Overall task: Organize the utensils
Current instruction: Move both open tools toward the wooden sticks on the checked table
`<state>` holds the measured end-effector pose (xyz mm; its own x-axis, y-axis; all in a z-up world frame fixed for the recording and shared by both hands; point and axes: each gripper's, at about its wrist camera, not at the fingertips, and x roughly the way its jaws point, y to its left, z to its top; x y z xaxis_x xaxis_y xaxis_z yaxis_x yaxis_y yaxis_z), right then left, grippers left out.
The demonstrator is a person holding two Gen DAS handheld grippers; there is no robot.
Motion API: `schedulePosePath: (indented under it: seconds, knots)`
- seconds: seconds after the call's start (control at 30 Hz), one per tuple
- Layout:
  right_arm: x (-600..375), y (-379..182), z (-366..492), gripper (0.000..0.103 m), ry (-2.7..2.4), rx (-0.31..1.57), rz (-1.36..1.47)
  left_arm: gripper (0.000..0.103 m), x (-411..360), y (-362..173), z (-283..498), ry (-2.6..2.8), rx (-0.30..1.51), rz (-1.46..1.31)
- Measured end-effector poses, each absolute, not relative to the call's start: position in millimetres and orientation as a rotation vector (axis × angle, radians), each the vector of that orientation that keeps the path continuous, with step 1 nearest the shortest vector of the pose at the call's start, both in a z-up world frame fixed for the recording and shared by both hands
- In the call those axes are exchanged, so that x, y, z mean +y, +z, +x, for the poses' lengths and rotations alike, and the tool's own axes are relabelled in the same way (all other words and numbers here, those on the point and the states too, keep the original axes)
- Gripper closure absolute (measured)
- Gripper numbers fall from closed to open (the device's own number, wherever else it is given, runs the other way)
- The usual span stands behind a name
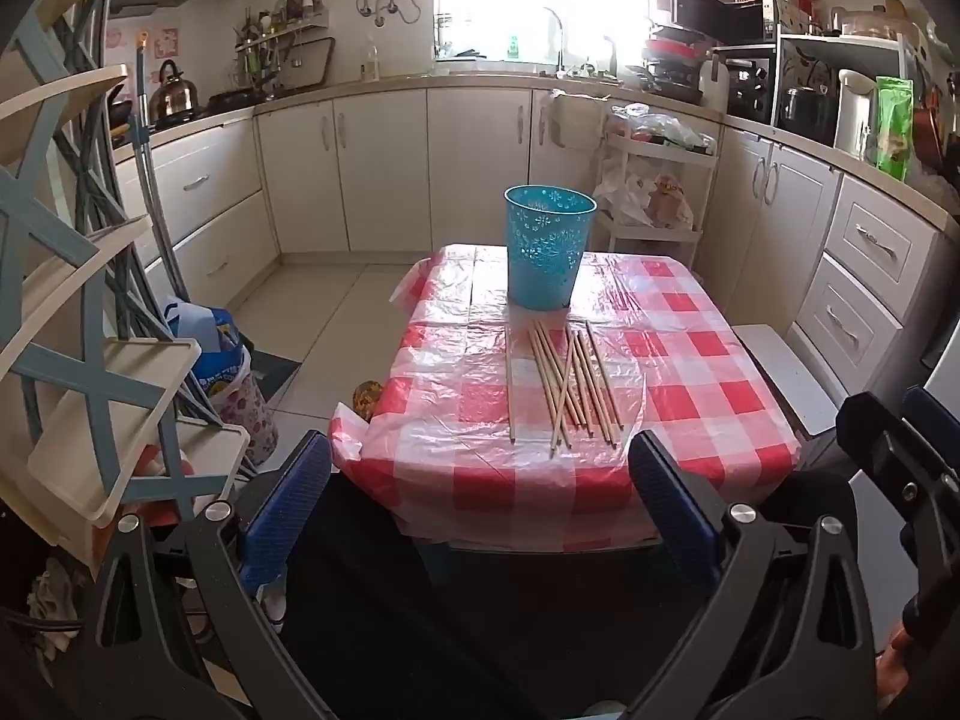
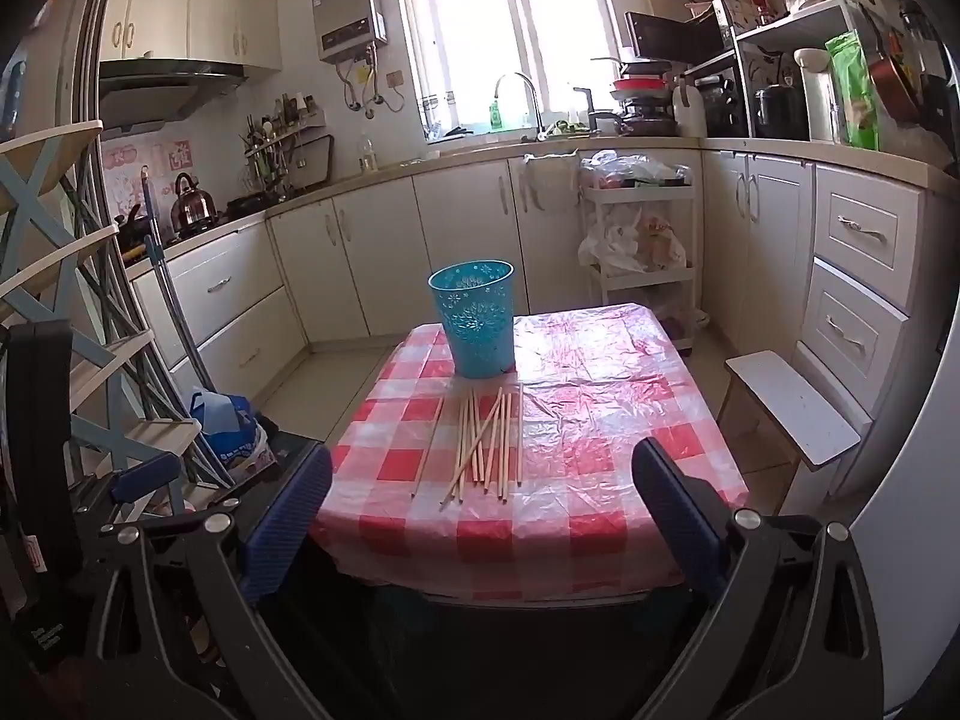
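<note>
No text or label anywhere is sharp enough to read.

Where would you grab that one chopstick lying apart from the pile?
Probably at its near end, coming down from above with the fingers either side of it. The lone chopstick lies flat on the checked tablecloth, left of the crossed pile, with clear cloth on both sides. Both grippers are open and short of the table.

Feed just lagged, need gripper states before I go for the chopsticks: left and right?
Left gripper: open, empty, short of the pale wooden chopsticks on the table.
Right gripper: open, empty, also short of them.
</note>
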<state>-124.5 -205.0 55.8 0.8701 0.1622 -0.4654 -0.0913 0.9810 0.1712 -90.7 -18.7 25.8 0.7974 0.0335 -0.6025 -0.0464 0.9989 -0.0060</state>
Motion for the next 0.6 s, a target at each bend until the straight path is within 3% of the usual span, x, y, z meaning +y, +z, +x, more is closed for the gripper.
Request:
schedulePosePath:
  seconds: [0.6]
  knots:
    - [-203.2,58.6,-127.8,0.007,0.153,0.482,0.148,0.008,-11.9,29.4,-93.5,0.06,0.626,-0.049]
